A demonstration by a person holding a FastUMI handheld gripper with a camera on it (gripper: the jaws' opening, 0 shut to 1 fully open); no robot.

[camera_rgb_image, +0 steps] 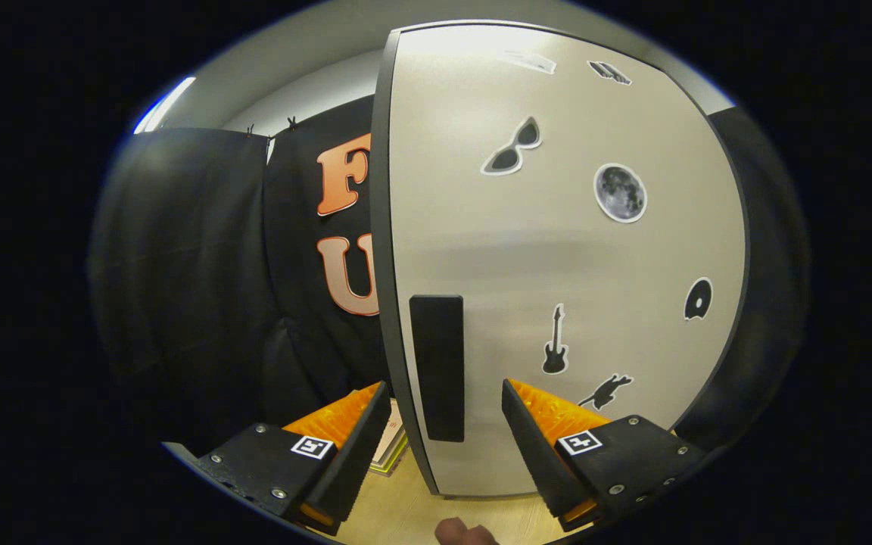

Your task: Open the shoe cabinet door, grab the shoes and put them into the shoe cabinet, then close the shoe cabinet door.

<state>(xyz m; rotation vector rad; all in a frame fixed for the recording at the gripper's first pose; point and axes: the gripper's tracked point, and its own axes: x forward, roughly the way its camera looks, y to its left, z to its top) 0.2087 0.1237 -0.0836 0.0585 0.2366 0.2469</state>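
Observation:
The shoe cabinet's pale grey door (557, 257) stands close ahead of me, with several dark stickers on its face. A tall black handle (437, 367) sits near the door's left edge. My gripper (443, 412) is open, its orange and black fingers (364, 443) on either side of the handle's lower part. The fingers are apart from the handle, not pressing on it. The door's left edge (387, 303) runs down just inside the left finger. I cannot tell whether the door is ajar or fully closed.
A light wooden floor (406, 515) lies below the cabinet. A flat paper item (390, 450) rests on the floor behind the left finger. Part of a person's hand (462, 534) shows under the fingers. Black cloth hangs to the left of the cabinet.

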